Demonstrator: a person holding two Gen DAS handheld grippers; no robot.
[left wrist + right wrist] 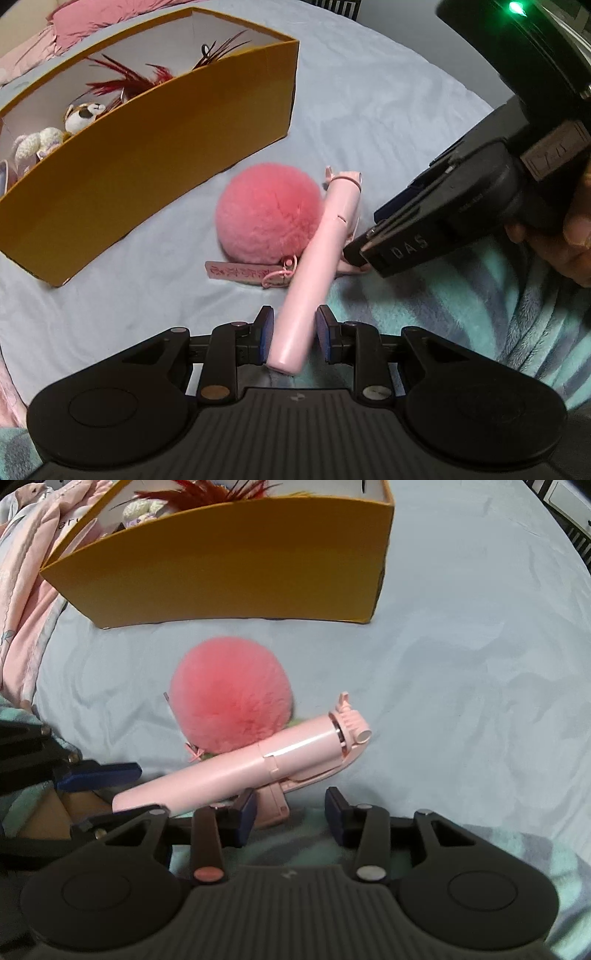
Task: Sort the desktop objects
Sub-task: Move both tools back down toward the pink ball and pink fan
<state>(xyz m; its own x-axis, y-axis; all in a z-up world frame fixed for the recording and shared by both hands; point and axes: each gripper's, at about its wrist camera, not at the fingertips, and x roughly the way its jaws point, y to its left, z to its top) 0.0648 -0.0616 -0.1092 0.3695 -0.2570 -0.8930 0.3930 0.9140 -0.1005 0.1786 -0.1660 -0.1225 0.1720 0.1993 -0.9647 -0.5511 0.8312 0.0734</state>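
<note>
Left gripper (294,332): black body, ribbed blue pads, jaws apart either side of the selfie stick's butt end, gaps visible, not pressing. Selfie stick (317,266): smooth pink plastic cylinder with folding clamp head, lying on the pale blue bed sheet (369,122) against a round pink fur pom-pom (267,212). Right gripper (290,806): jaws apart, empty, beside the stick's folded bracket. Cardboard box (147,177): mustard-yellow, rectangular, holding plush toys and red feathers.

Both wrist views, steeply downward, close
</note>
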